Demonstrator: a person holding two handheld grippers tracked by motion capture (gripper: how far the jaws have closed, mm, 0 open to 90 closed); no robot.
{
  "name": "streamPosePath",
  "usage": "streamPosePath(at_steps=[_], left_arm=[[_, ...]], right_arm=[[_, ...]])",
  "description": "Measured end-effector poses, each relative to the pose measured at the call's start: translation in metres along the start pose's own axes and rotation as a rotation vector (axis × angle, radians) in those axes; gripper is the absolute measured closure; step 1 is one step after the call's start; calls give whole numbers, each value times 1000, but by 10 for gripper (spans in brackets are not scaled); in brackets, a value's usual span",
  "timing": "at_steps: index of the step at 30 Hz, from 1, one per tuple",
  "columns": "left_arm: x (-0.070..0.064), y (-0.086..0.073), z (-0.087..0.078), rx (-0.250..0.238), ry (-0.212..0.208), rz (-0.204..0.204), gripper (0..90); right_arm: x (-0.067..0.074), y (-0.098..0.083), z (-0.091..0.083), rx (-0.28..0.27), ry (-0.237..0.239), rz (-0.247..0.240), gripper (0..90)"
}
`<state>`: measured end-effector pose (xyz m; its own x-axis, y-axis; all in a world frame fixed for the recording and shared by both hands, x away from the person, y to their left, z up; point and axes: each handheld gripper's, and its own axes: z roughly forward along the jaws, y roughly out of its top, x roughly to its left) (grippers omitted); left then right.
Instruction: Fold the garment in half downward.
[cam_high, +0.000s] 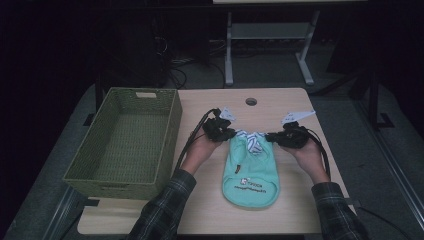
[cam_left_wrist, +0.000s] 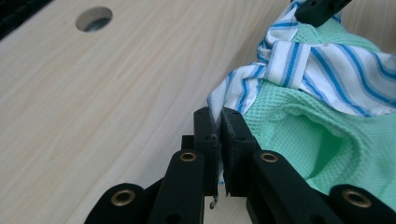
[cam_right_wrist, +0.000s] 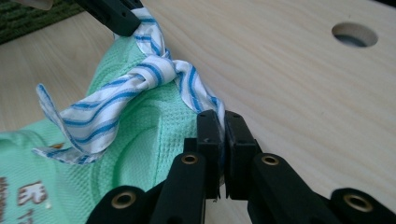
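Pale wooden table (cam_high: 295, 107) in a dark room

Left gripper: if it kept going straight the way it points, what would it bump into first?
Probably the other gripper. The left gripper, shut on the striped collar of the green shirt, points across it toward the right gripper; depth is hard to judge.

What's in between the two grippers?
The striped collar of the green shirt stretches from the left gripper to the right gripper, best seen in the high view.
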<state>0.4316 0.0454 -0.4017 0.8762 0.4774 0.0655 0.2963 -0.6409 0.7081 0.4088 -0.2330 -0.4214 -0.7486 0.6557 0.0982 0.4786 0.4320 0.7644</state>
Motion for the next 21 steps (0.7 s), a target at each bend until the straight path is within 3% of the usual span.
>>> streamPosePath(at_steps=[12,16,21], left_arm=[[-2,30,-34,-57,50,49,856],[-17,16,-20,-46,103,136,852],[-24,7,-17,-71,103,140,853]], right_arm=[[6,36,-27,-47,-50,-57,863],[11,21,-15,-34,-98,-88,862],[15,7,-7,-51,-120,-92,860]])
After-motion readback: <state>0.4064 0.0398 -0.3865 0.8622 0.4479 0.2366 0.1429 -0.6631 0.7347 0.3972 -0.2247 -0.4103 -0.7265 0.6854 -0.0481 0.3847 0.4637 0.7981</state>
